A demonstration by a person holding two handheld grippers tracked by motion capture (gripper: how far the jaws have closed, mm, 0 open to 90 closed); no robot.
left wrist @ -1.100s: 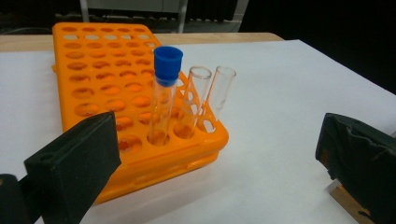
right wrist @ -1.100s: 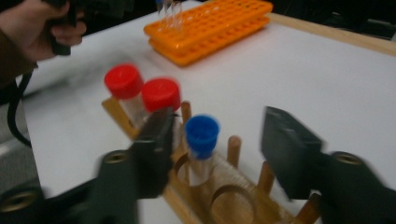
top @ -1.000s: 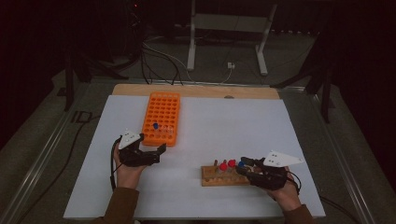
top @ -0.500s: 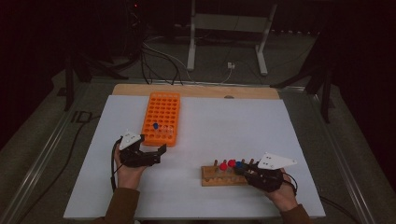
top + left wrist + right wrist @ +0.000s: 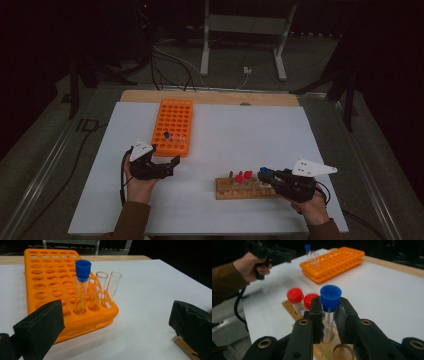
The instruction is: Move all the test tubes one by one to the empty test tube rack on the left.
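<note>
A: What has the right gripper (image 5: 329,315) got?

B: Its jaws have just been closing, and they now clamp a clear tube with a blue cap (image 5: 330,298) just below the cap. The tube stands upright over the wooden rack (image 5: 245,189), its lower end at one of the rack's holes; I cannot tell whether it is seated there or clear of it.

A: Where is that rack?

B: Near the person, on the right half of the white table (image 5: 250,135). Two red-capped tubes (image 5: 295,296) stand in it just left of the held tube.

A: And the left gripper (image 5: 159,167)?

B: Its jaws stand wide apart with nothing between them. It hovers near the front edge of the orange rack (image 5: 50,285), which lies on the left, farther from the person.

A: Anything in the orange rack?

B: At its near end, a blue-capped tube (image 5: 82,287) stands beside two open clear tubes (image 5: 100,291), all three in one row.
</note>
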